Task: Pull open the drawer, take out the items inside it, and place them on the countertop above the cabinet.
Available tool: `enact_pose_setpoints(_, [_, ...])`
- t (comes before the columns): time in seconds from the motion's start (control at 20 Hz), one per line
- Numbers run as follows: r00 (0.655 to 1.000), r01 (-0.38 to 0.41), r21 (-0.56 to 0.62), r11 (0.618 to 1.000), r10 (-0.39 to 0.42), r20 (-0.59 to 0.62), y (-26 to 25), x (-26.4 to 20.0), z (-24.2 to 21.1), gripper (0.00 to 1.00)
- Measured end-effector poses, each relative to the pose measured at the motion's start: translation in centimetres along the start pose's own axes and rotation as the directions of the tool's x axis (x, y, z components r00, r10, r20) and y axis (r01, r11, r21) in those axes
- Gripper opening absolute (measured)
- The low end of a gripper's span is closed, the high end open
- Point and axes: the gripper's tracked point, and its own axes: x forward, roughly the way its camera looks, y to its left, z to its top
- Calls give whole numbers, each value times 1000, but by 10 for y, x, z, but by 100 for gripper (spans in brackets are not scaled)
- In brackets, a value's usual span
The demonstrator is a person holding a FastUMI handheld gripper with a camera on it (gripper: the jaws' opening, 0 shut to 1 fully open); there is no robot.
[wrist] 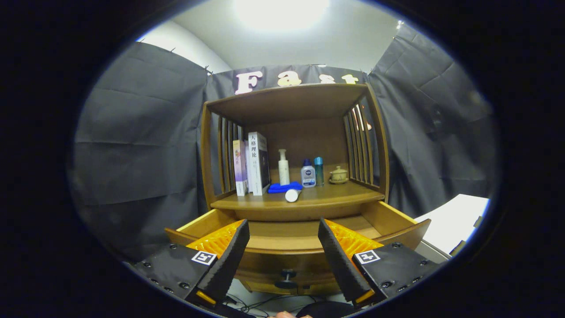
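Observation:
A wooden cabinet stands ahead with its drawer (397,225) pulled open; the part of the drawer's floor that I see is bare wood. Its dark knob (288,276) sits on the front panel, between my fingers and a little below their tips. On the countertop (348,191) above the drawer lie a blue cloth (282,187) and a white cylinder (292,195) on its side near the front edge. My gripper (284,229) is open, fingers wide apart, holding nothing, just in front of the drawer.
On the countertop also stand several books (251,163), a white pump bottle (283,168), a small blue-capped bottle (308,174), a teal bottle (318,171) and a small lidded pot (339,175). Slatted wooden sides and a top board enclose this shelf. A white surface (454,221) lies right.

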Motion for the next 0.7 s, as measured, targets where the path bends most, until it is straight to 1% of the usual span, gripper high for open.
enact_pose_setpoints(0.1, [999, -26, -19, 999, 25, -37, 7, 2, -15, 98])
enact_pose_setpoints(0.15, [998, -25, -31, 999, 23, -52, 7, 3, -22, 98])
enact_pose_setpoints(0.25, [997, 2, -45, 999, -6, -81, -1, 3, -37, 98])
enact_pose_setpoints(0.5, [990, 37, -6, 999, -38, -138, -7, 9, -73, 98])
enact_pose_setpoints(0.7, [983, 66, -19, 998, -68, -172, -14, 20, -89, 98])
